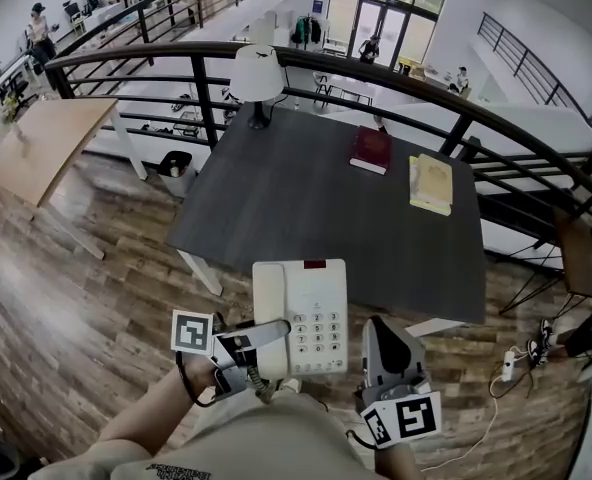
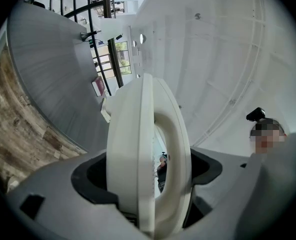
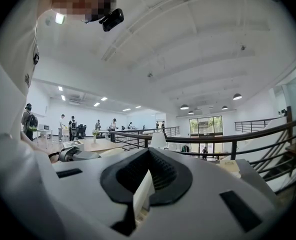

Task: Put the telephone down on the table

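Observation:
A white push-button telephone (image 1: 301, 313) with its handset in the cradle hangs in the air just before the near edge of the dark grey table (image 1: 276, 198). My left gripper (image 1: 276, 340) is shut on its lower left part. In the left gripper view the telephone (image 2: 133, 154) stands edge-on between the jaws of that gripper (image 2: 148, 194) and fills the middle. My right gripper (image 1: 378, 333) is shut and hangs just right of the telephone, apart from it. In the right gripper view its jaws (image 3: 145, 184) are pressed together and point over the table.
On the table stand a white lamp (image 1: 256, 78) at the far edge, a red book (image 1: 371, 149) and a yellow book (image 1: 431, 183) at the right. A black railing (image 1: 176, 68) runs behind it. A light wooden table (image 1: 41, 143) stands to the left on the plank floor.

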Tool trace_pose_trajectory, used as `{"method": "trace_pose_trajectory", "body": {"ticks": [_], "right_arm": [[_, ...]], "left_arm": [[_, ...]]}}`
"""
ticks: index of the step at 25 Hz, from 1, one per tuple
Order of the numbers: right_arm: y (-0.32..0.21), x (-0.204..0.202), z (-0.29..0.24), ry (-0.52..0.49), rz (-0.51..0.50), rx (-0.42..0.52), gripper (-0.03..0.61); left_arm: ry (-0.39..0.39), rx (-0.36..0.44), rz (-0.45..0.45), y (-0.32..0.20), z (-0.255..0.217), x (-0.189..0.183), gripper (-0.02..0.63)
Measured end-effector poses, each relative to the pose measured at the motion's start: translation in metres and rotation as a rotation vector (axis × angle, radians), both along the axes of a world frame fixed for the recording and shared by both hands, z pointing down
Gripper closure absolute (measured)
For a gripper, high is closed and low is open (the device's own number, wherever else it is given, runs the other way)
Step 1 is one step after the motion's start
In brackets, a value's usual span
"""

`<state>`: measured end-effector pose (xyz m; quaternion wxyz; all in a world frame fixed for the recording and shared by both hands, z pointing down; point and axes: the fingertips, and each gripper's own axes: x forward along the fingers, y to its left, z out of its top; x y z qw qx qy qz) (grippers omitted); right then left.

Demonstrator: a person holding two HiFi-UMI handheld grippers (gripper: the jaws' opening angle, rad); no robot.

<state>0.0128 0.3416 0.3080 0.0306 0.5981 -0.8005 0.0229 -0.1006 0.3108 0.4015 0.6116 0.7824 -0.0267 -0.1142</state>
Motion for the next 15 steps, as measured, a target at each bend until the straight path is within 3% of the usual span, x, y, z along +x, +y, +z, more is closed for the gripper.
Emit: {"method": "trace_pose_trajectory", "body": {"ticks": [15], "right_arm": [[-0.027,0.037,0.003,-0.035,-0.002,0.028,0.578]], "left_arm": [[0.015,0.013,-0.068,-0.035,-0.003,0.024,0.198]]}}
